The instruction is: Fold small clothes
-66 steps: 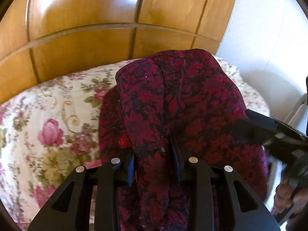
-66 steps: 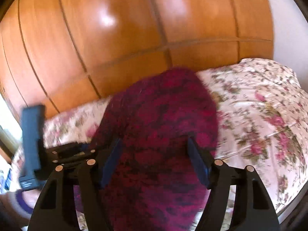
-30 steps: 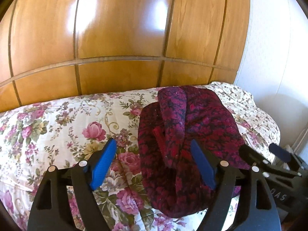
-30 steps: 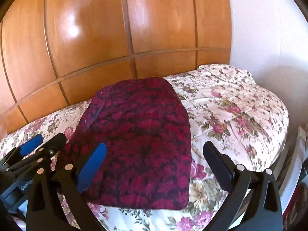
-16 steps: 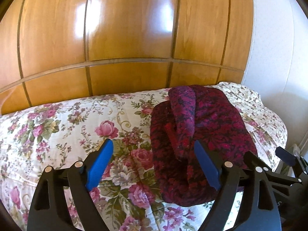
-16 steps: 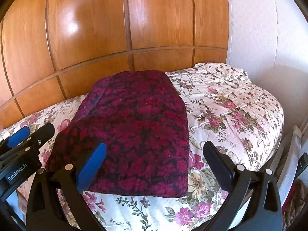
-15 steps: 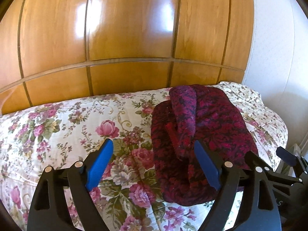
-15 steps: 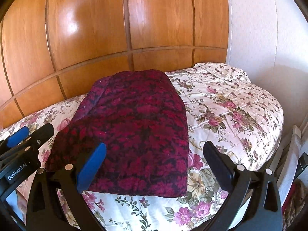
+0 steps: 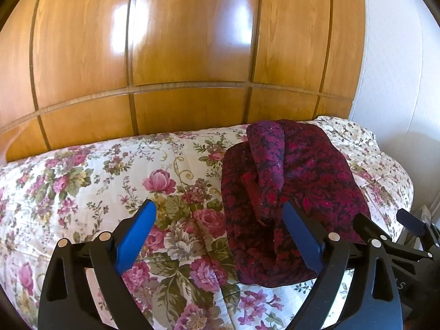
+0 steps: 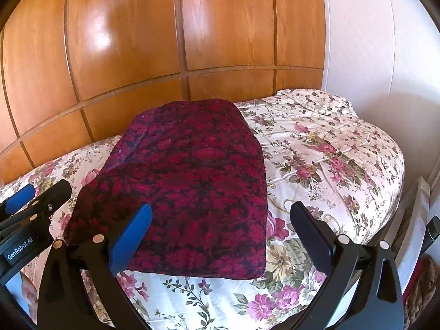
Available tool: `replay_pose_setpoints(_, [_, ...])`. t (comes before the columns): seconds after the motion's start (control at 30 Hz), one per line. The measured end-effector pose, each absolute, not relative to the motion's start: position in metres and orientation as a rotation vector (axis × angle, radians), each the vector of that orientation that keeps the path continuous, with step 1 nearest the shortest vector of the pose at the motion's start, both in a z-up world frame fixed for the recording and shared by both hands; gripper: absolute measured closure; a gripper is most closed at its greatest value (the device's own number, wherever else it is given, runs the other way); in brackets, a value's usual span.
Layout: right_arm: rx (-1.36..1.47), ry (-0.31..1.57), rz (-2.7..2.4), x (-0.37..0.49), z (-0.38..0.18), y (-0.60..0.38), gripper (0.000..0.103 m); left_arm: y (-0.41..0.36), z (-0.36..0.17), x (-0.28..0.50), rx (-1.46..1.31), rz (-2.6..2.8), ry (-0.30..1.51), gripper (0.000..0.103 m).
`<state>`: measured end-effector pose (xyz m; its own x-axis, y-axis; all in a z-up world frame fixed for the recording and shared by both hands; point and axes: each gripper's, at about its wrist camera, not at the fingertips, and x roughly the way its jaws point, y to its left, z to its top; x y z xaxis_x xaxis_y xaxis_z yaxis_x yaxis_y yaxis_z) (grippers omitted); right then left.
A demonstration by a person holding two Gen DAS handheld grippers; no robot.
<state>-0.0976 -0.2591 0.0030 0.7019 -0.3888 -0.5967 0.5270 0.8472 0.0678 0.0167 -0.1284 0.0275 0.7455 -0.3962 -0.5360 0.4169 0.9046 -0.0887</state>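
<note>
A dark red and black patterned garment lies folded into a flat rectangle on the floral bedspread. In the left wrist view the garment shows a rolled fold along its left side. My left gripper is open and empty, held back from the garment's near left edge. My right gripper is open and empty, held back over the garment's near edge. The left gripper also shows at the left edge of the right wrist view, and the right gripper at the right edge of the left wrist view.
A glossy wooden panelled wall stands right behind the bed. A white wall closes the right side. The bed's right edge drops off beside a white panel and a woven basket.
Both grippers let go of the garment, opened and drew back from it. The garment now lies flat and still on the bed.
</note>
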Motion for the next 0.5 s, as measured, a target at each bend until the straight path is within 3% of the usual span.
replay_pose_setpoints(0.17, [0.246, 0.619, -0.509, -0.0952, 0.0003, -0.2587, 0.002, -0.1279, 0.0288, 0.0154, 0.038, -0.448, 0.578, 0.010])
replay_pose_setpoints(0.23, [0.244, 0.622, -0.506, -0.0939, -0.0008, -0.2577, 0.002, -0.1268, 0.0279, 0.0165, 0.029, -0.456, 0.594, 0.005])
replay_pose_setpoints(0.5, [0.236, 0.613, -0.497, -0.0891, 0.0017, -0.2516, 0.002, -0.1199, 0.0288, 0.0155, 0.015, -0.435, 0.552, 0.005])
